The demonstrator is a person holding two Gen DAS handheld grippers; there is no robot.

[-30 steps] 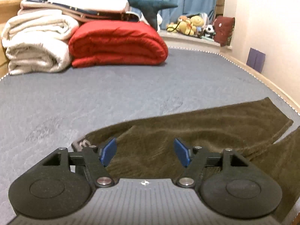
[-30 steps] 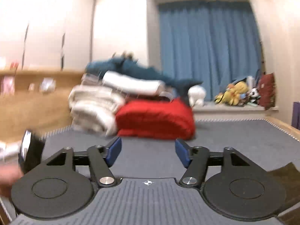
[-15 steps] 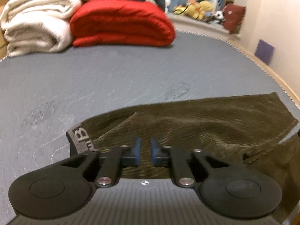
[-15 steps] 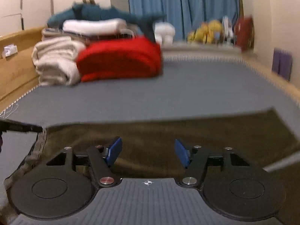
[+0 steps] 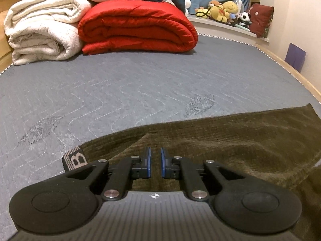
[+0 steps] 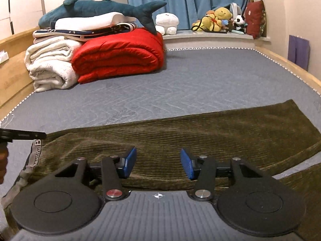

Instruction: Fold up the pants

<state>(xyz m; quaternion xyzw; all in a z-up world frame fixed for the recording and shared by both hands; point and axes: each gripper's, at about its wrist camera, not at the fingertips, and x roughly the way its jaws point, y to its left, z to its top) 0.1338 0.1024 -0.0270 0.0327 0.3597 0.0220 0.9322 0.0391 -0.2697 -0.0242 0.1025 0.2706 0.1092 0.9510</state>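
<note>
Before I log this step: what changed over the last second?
The left gripper closed near the pants' waistband; cloth between its pads can't be confirmed. The right gripper dropped over the pants, jaws narrowing but open. The pants and red quilt stayed put.

Place: a bedroom in a home is shown.
Bed: most of both views is filled by a grey quilted mattress [image 6: 200, 76], edged by a light wooden frame [image 6: 297, 68].
Bedding: a folded red duvet [image 6: 120, 58] and a folded white blanket [image 6: 52, 68] are stacked at the far end, with a pillow and a blue plush shark [image 6: 96, 8] laid on top.
Window side: blue curtains [image 6: 186, 2] are hung behind a sill on which soft toys [image 6: 216, 19] and a dark red cushion [image 6: 255, 19] are lined up.
Walls: plain cream walls are seen at both sides.
</note>
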